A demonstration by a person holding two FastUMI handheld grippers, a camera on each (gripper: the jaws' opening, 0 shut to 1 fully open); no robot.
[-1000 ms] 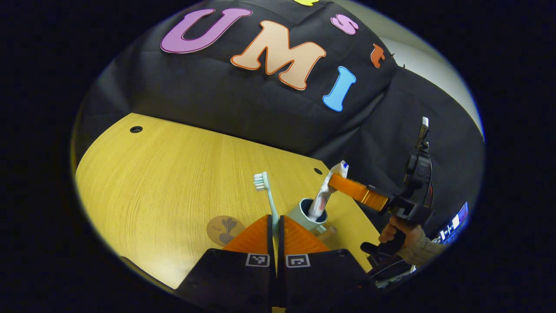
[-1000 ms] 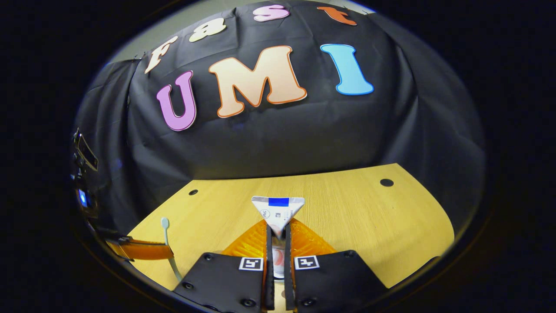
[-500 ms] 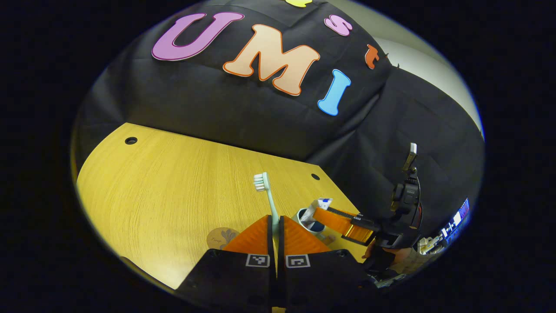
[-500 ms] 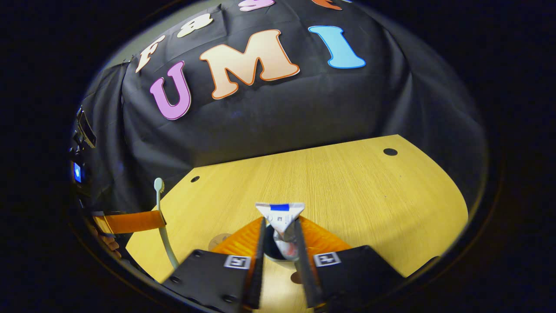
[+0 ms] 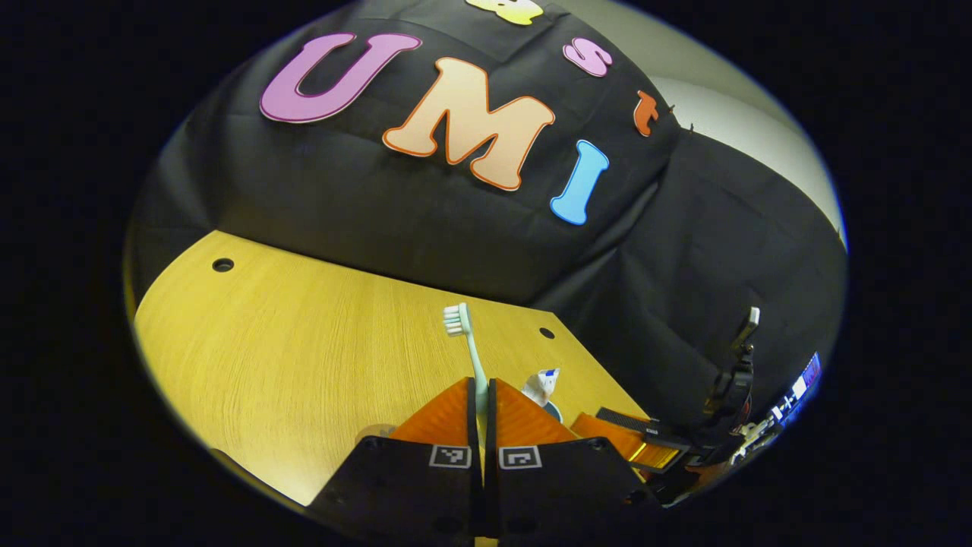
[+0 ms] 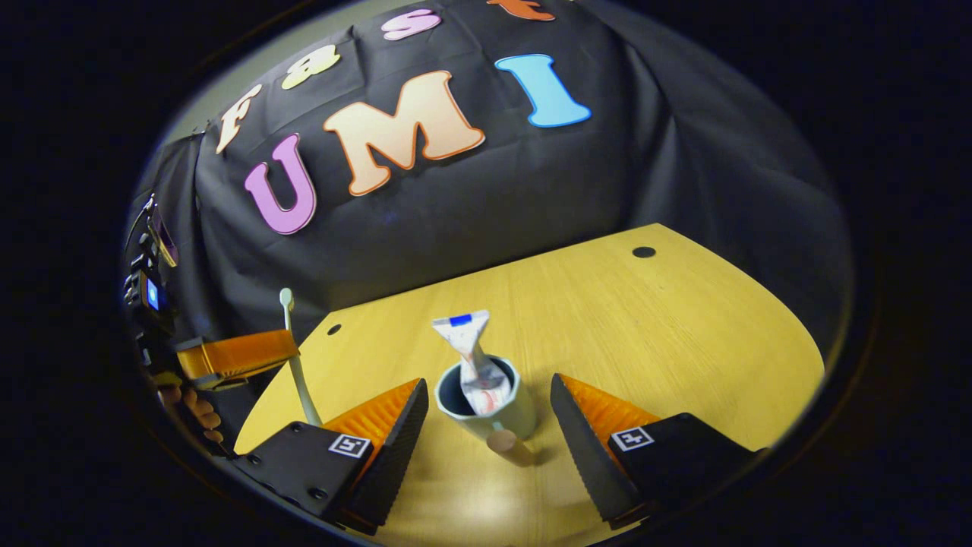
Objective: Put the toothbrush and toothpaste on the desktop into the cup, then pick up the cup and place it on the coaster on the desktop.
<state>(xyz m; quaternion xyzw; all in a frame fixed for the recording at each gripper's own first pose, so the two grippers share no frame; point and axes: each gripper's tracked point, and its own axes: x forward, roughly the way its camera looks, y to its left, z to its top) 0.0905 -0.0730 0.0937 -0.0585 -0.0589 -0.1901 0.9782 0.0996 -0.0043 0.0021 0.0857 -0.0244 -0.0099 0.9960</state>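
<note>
While the toothpaste [image 6: 472, 357] already stands in the cup [image 6: 486, 406] between my right gripper [image 6: 490, 425]'s wide-apart fingers, my left gripper [image 5: 483, 406] pinches the toothbrush [image 5: 465, 342] upright, so I must drop it in, then carry the cup to the coaster [image 5: 372, 434] on the near left.

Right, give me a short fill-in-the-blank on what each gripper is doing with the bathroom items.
1. The toothpaste stands inside the ____.
2. The left gripper is shut on the ____.
3. The right gripper has its jaws ____, one on each side of the cup.
4. The cup rests on the ____.

Missing words: cup; toothbrush; open; desktop
</note>
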